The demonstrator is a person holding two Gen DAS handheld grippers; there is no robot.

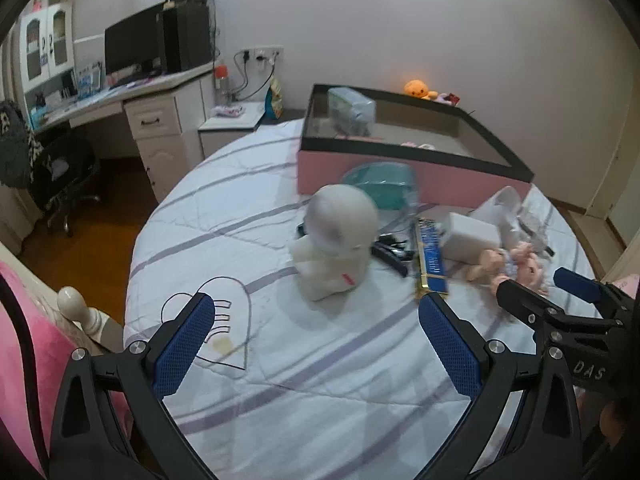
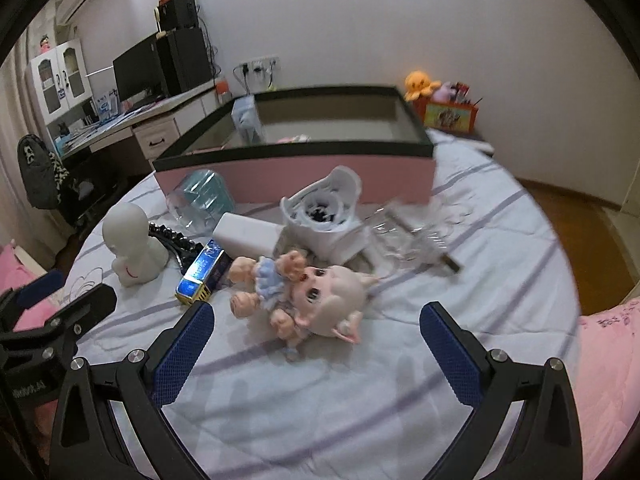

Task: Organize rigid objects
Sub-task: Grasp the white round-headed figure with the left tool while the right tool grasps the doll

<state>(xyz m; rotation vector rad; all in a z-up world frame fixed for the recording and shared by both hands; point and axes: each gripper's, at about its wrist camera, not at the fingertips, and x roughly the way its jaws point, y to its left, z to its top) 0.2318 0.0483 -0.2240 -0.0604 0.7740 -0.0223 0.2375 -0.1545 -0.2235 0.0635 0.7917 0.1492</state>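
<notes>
A white figurine [image 1: 334,242] stands on the bed just ahead of my open, empty left gripper [image 1: 316,324]; it also shows in the right wrist view [image 2: 132,240]. A doll with a big pale head [image 2: 308,296] lies just ahead of my open, empty right gripper [image 2: 316,328]. A blue and gold box [image 2: 202,276], a white box [image 2: 248,236], a white tipped container [image 2: 324,208] and a clear teal container [image 2: 204,196] lie between them and the pink open box [image 2: 296,172], which holds a wrapped item [image 2: 246,120].
Clear plastic packaging [image 2: 416,232] lies right of the white container. A black clip [image 1: 390,250] lies by the figurine. A desk with a monitor [image 1: 136,46] and a nightstand [image 1: 230,126] stand far left. Bare floor [image 2: 576,228] is right of the bed. A pink quilt [image 2: 604,360] is at right.
</notes>
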